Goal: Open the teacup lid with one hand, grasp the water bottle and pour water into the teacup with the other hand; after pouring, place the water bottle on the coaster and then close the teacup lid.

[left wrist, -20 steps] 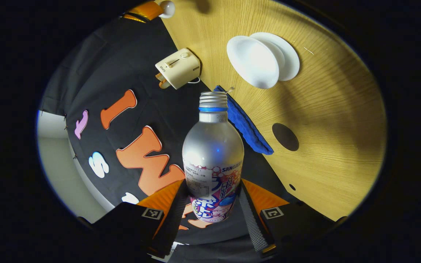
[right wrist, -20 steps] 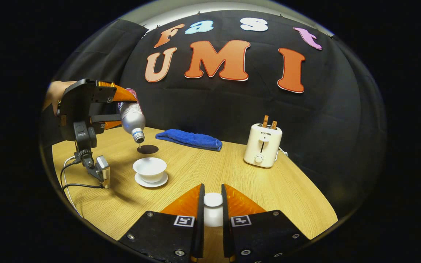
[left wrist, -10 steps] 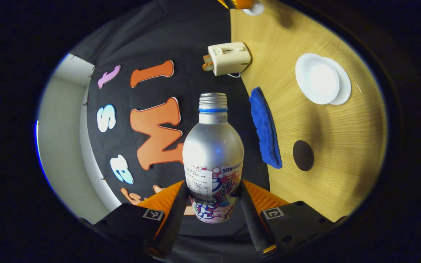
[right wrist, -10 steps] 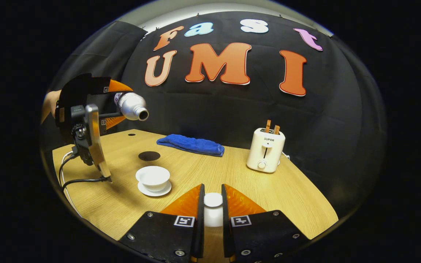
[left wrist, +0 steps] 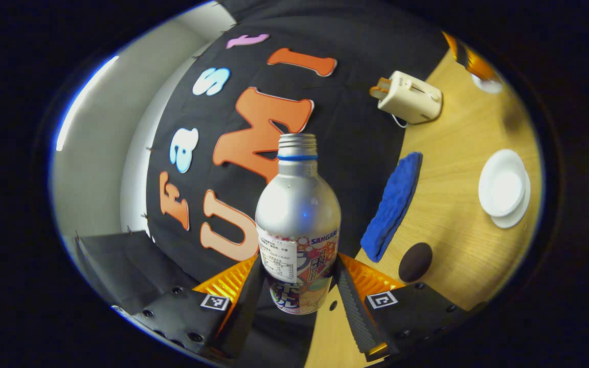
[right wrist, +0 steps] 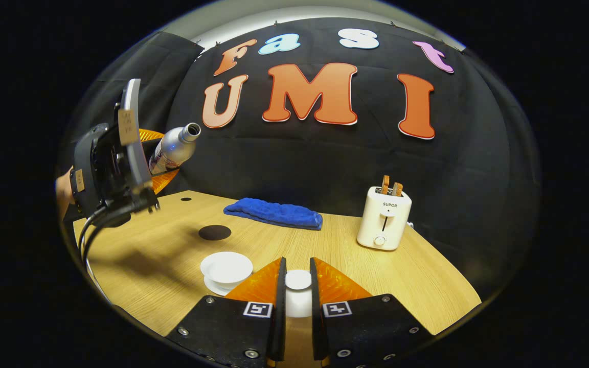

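My left gripper (left wrist: 297, 286) is shut on the silver water bottle (left wrist: 297, 220), uncapped; in the right gripper view that bottle (right wrist: 172, 148) is held in the air at the left, mouth tilted upward, by the left gripper (right wrist: 143, 158). The open white teacup (right wrist: 226, 267) sits on its saucer on the wooden table (right wrist: 402, 276), seen in the left gripper view as the teacup (left wrist: 501, 184). A dark round coaster (right wrist: 214, 232) lies behind the cup, also the coaster (left wrist: 415, 261). My right gripper (right wrist: 297, 291) is shut on the white teacup lid (right wrist: 298, 280), to the right of the cup.
A folded blue cloth (right wrist: 274, 213) lies at the back of the table. A cream toaster (right wrist: 384, 217) with two slices stands at the back right. A cable (right wrist: 87, 240) hangs from the left gripper near the table's left edge.
The left gripper has rotated the bottle from mouth-down over the cup to mouth-up and raised it, moving left. The right gripper holding the lid shifted slightly closer to the cup.
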Motion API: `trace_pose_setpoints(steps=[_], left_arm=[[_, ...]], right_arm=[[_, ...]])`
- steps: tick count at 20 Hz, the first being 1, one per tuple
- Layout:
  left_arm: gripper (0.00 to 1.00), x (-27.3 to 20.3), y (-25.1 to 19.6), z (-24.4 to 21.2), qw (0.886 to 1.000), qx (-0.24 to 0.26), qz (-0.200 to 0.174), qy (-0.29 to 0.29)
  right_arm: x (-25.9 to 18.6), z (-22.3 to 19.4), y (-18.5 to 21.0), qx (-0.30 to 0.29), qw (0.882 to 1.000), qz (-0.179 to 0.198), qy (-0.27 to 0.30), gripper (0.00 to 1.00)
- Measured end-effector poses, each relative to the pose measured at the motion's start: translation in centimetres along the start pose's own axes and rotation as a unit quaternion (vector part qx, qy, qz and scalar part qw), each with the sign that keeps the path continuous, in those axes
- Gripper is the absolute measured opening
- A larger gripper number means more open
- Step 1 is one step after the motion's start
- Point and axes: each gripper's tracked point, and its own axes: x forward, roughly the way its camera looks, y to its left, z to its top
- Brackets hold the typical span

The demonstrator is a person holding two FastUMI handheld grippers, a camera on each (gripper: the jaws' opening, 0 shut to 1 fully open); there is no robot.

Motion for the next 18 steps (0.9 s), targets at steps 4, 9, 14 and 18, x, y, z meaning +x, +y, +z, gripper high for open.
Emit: trace_pose_setpoints(steps=[4, 9, 14, 18], left_arm=[[0.82, 0.4, -0.4, -1.8, 0.986, -0.165, 0.003, 0.027], [0.82, 1.0, -0.9, -1.7, 0.951, -0.31, -0.011, 0.013], [0.82, 2.7, -1.5, -2.2, 0.882, -0.47, -0.02, 0.032], [0.82, 3.6, -2.7, -3.7, 0.84, -0.538, -0.044, 0.055]], right_arm=[[0.8, 0.9, 1.1, 0.01, 1.0, 0.002, -0.01, 0.22], [1.9, 1.8, 3.1, 0.016, 1.0, 0.017, -0.015, 0.21], [2.8, 2.2, 4.6, 0.019, 0.999, 0.038, -0.014, 0.22], [3.6, 2.0, 5.1, 0.021, 0.999, 0.047, -0.01, 0.22]])
